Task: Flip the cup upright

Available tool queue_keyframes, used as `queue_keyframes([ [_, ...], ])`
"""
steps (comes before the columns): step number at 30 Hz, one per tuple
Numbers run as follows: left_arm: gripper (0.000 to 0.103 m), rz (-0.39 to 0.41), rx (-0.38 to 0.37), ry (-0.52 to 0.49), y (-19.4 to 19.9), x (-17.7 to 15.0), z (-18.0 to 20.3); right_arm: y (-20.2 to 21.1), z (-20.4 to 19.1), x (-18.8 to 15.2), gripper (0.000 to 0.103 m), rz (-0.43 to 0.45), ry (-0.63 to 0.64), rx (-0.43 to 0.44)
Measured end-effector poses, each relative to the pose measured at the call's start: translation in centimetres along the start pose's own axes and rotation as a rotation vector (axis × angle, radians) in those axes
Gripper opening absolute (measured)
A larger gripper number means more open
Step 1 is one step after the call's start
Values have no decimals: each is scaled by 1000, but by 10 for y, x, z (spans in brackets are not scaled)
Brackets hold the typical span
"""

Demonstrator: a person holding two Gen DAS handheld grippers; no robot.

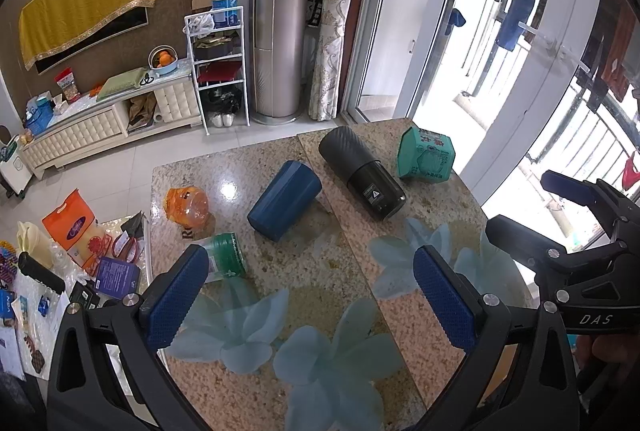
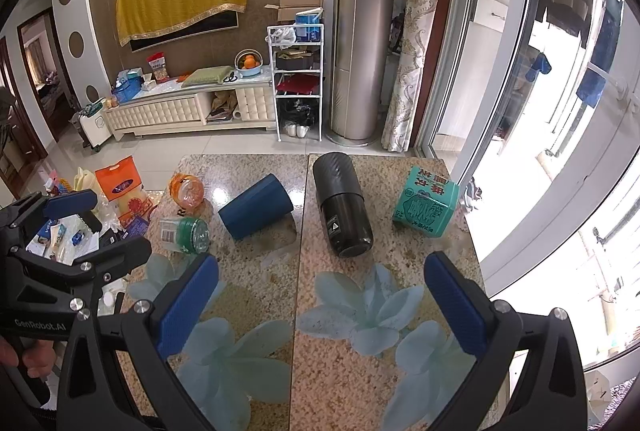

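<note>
Nothing done yet: the blue cup [image 1: 285,200] lies on its side at mid-frame on the granite table [image 1: 360,283], untouched. My left gripper [image 1: 312,295] and right gripper [image 2: 320,305] hang low in frame, both spread wide and empty, well short of it.

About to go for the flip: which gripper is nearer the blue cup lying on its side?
Left, though only slightly. The left gripper is open, almost straight behind the blue cup. The right gripper, also open, sits right of it, lined up nearer the black bottle.
</note>
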State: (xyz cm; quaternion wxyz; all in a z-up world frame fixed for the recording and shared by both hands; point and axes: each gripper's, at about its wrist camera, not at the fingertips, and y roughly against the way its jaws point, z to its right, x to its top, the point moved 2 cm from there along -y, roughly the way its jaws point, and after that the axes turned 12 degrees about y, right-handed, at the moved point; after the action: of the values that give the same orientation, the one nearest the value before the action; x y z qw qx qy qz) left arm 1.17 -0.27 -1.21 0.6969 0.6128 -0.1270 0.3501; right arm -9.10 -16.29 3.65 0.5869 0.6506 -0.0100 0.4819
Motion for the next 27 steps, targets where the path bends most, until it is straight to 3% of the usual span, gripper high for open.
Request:
queue_keyframes([
  [20,103,-3,1,-4,0,-3,4,0,-2,-1,103,-1,-9,3],
  [27,103,-20,18,-49,-6,-2,4,1,-1,-1,103,2,-30,23],
])
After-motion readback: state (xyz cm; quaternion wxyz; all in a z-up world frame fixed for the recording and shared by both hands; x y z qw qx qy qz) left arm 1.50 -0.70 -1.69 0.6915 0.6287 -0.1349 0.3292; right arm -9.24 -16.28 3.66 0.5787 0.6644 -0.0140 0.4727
